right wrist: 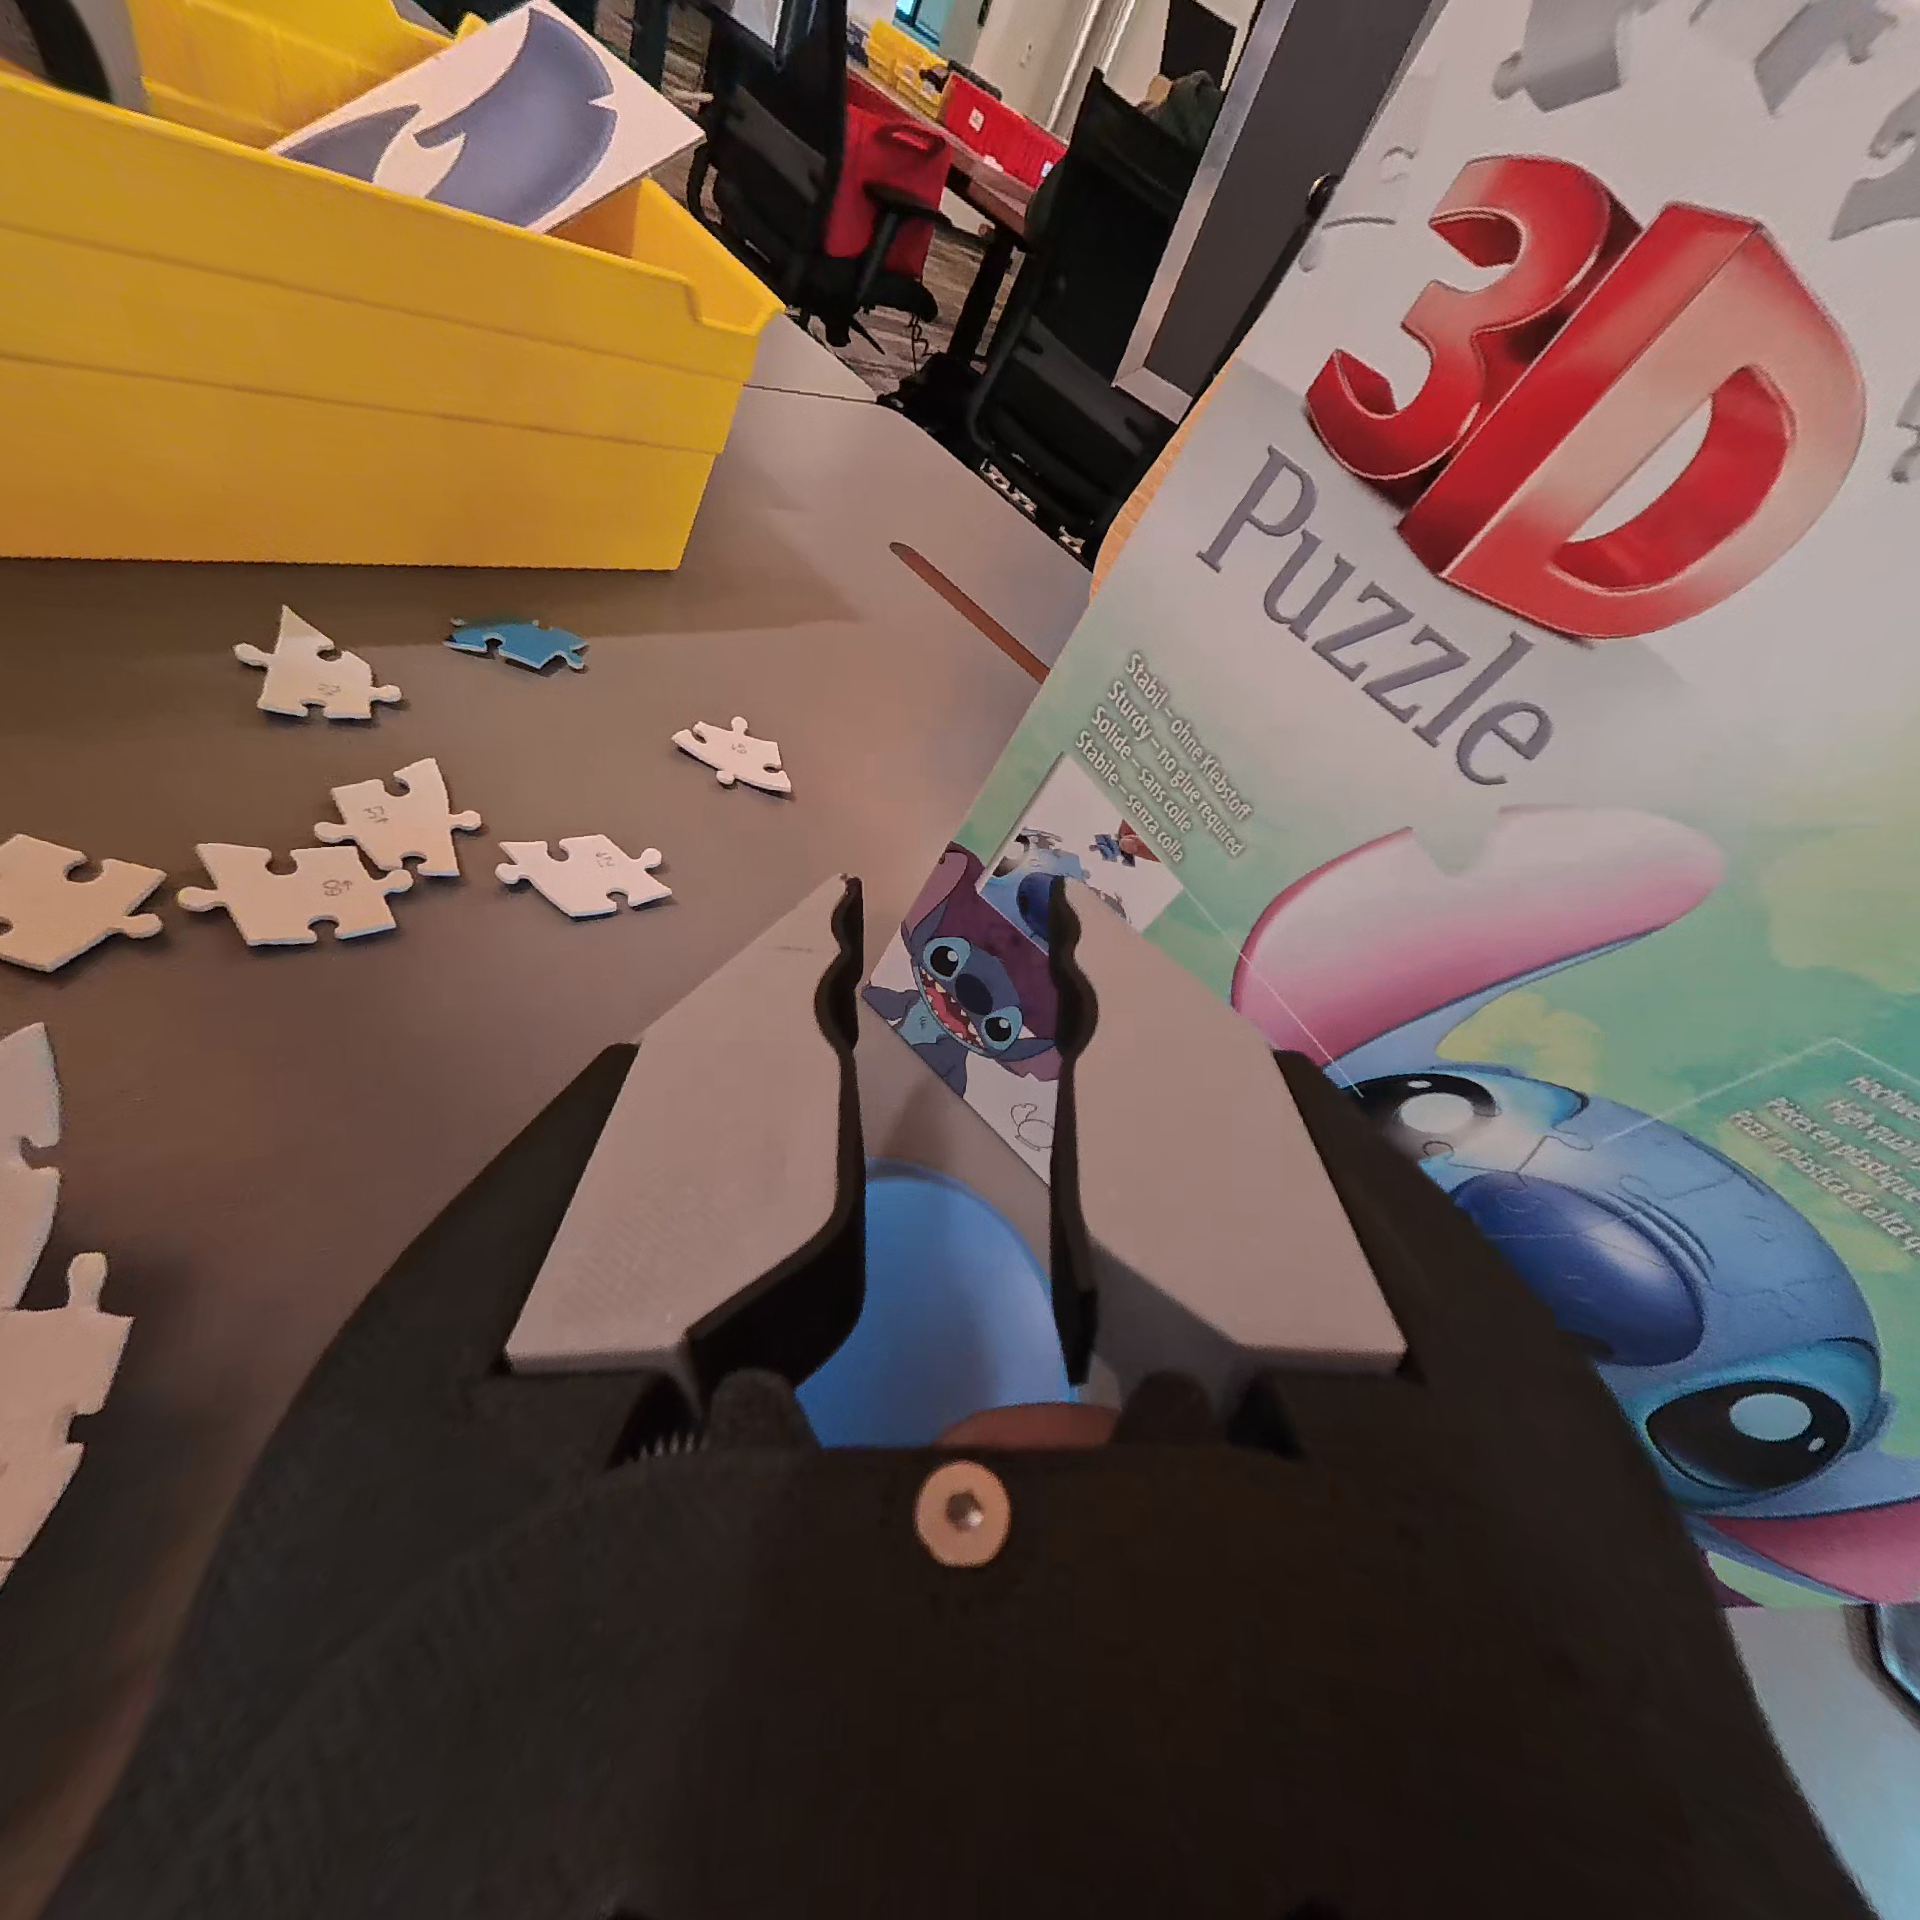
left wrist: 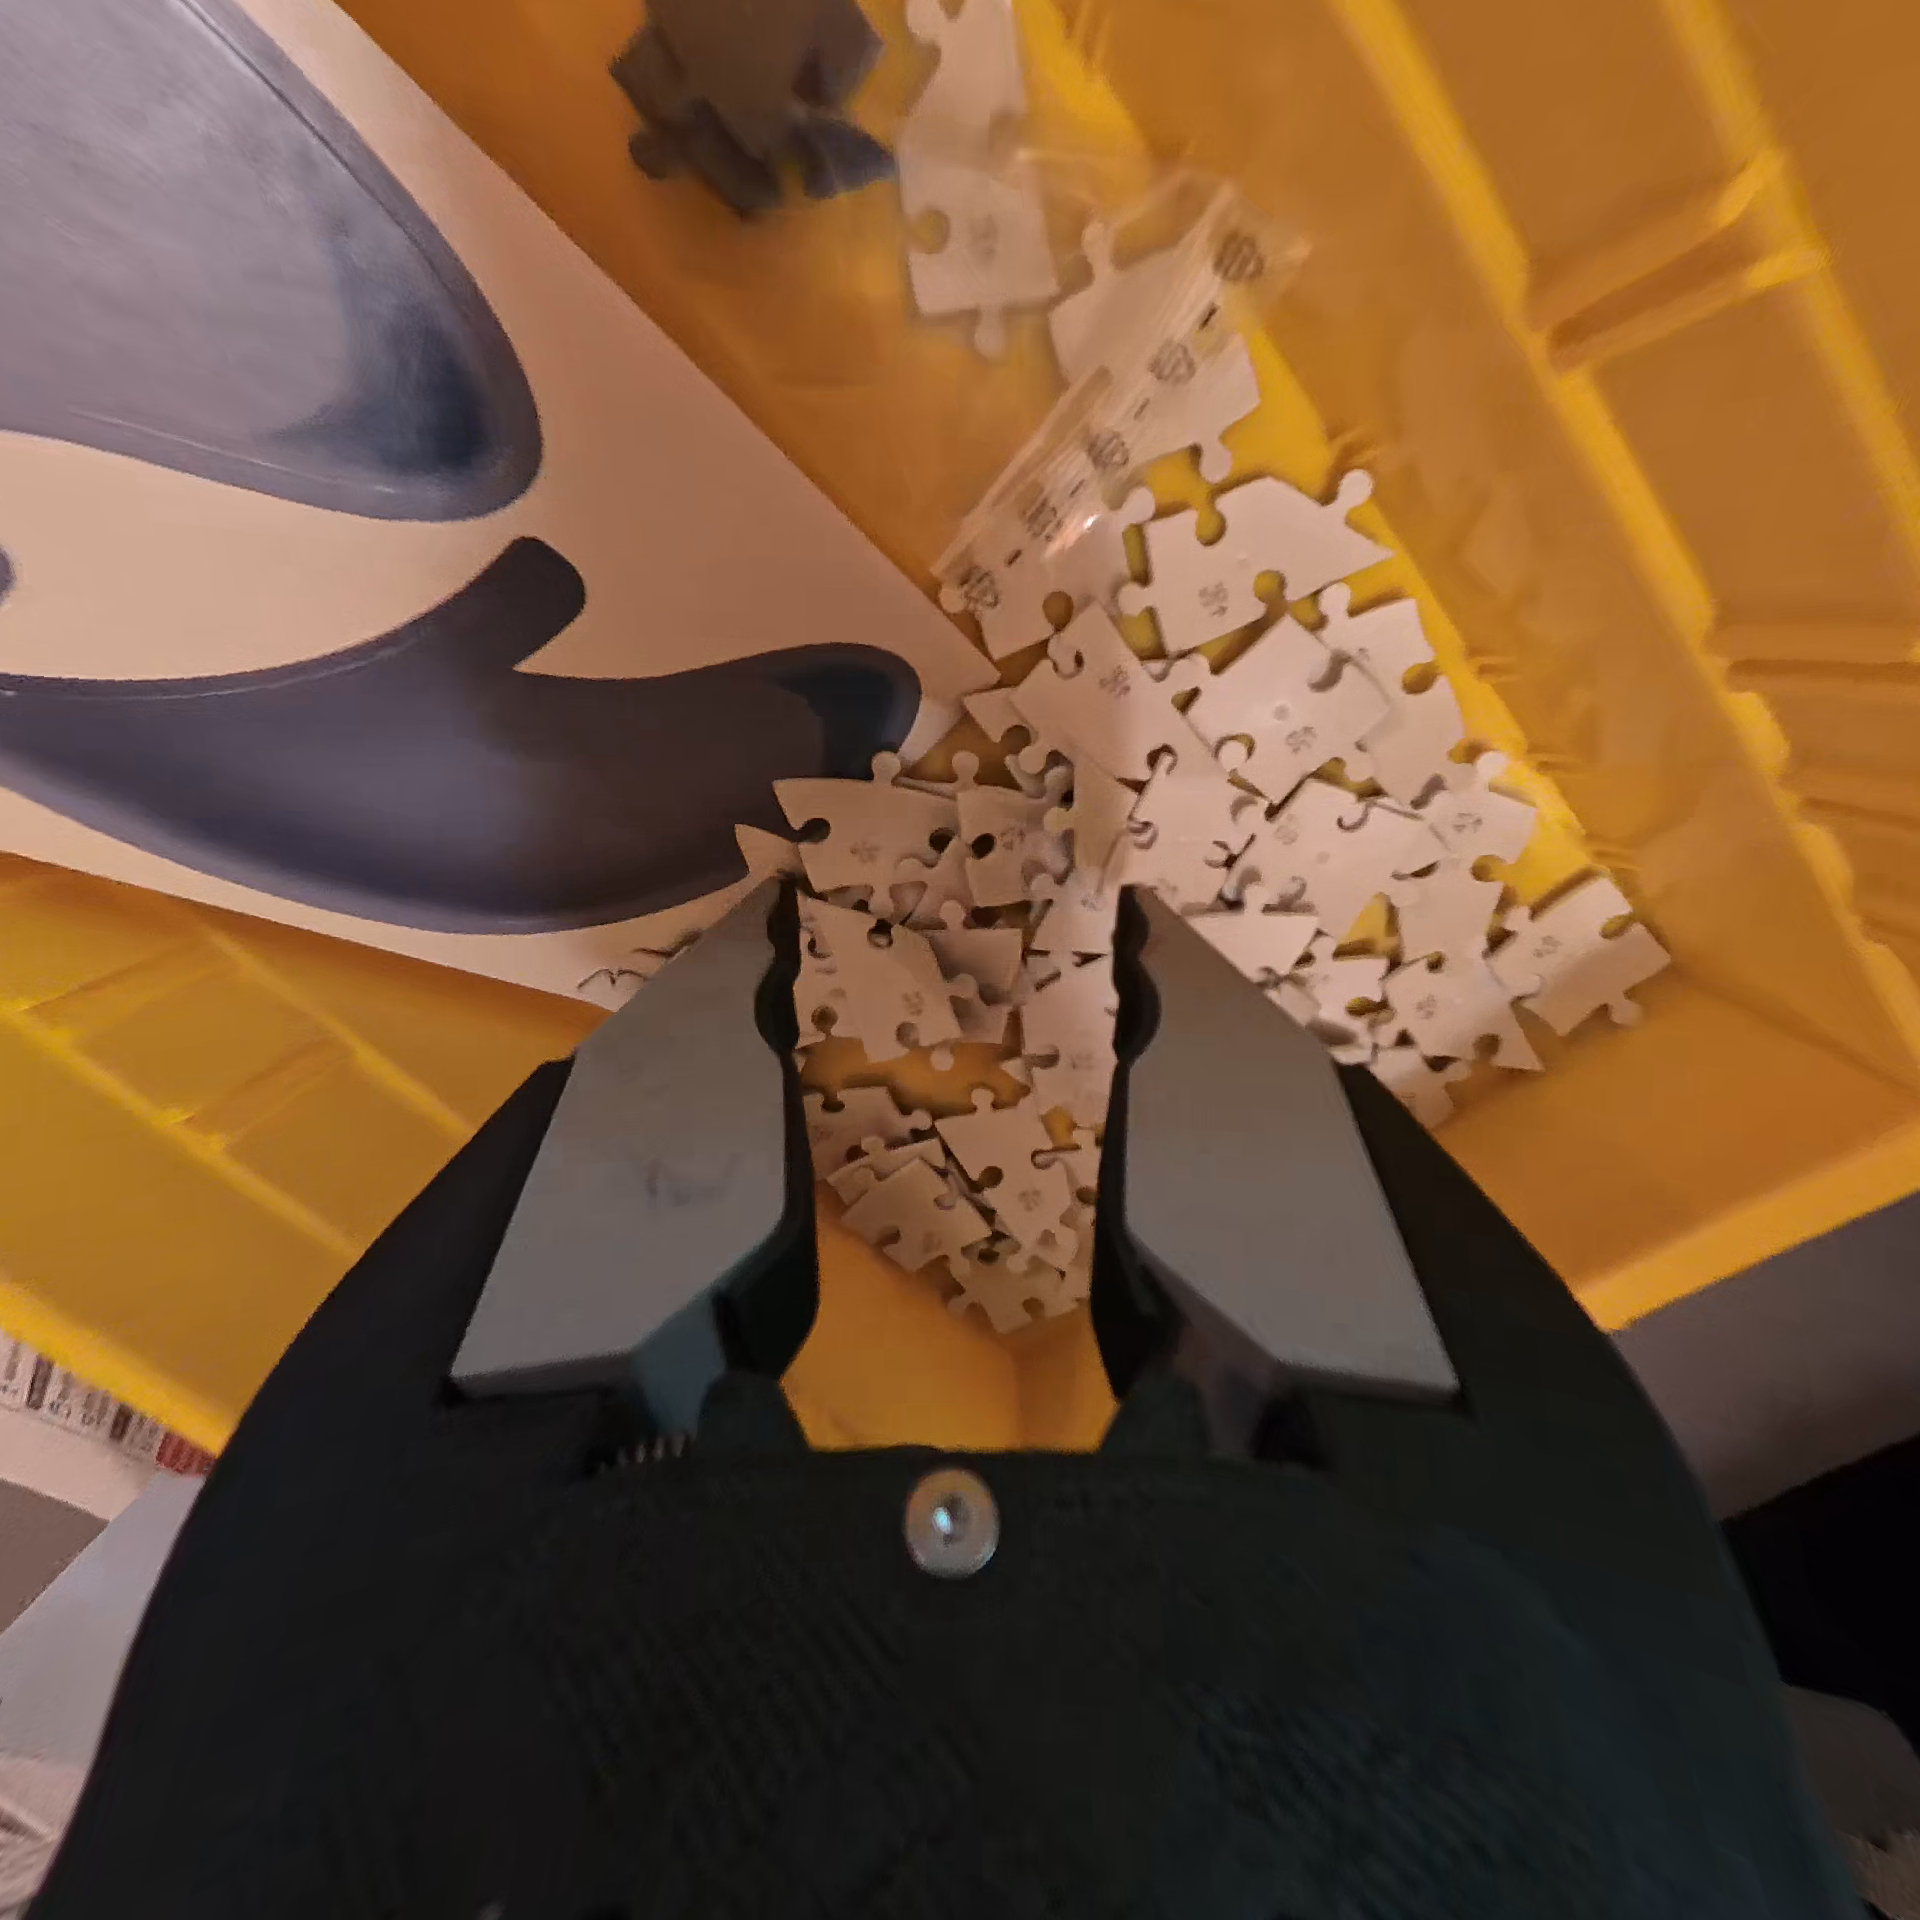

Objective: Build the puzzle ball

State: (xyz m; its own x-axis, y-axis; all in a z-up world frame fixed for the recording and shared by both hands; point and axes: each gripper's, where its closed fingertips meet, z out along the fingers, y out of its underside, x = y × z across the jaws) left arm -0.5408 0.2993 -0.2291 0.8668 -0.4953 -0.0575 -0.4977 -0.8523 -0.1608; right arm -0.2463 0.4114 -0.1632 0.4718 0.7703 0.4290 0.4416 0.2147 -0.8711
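1. Puzzle pieces [left wrist: 1195, 831] lie heaped white side up in the yellow bin [left wrist: 1558, 520]; more are scattered on my table [right wrist: 727, 644].
2. My left claw [left wrist: 951, 904] hangs apart over the heap, gripping nothing.
3. My right claw [right wrist: 951, 899] is apart; the blue rounded shape [right wrist: 935, 1299] behind it is half hidden.
4. A printed sheet [left wrist: 312, 468] covers part of the bin; the puzzle box [right wrist: 1507, 831] is cut off at right.

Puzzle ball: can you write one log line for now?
left gripper: open over puzzle pieces in yellow bin | right gripper: open, empty, by puzzle box
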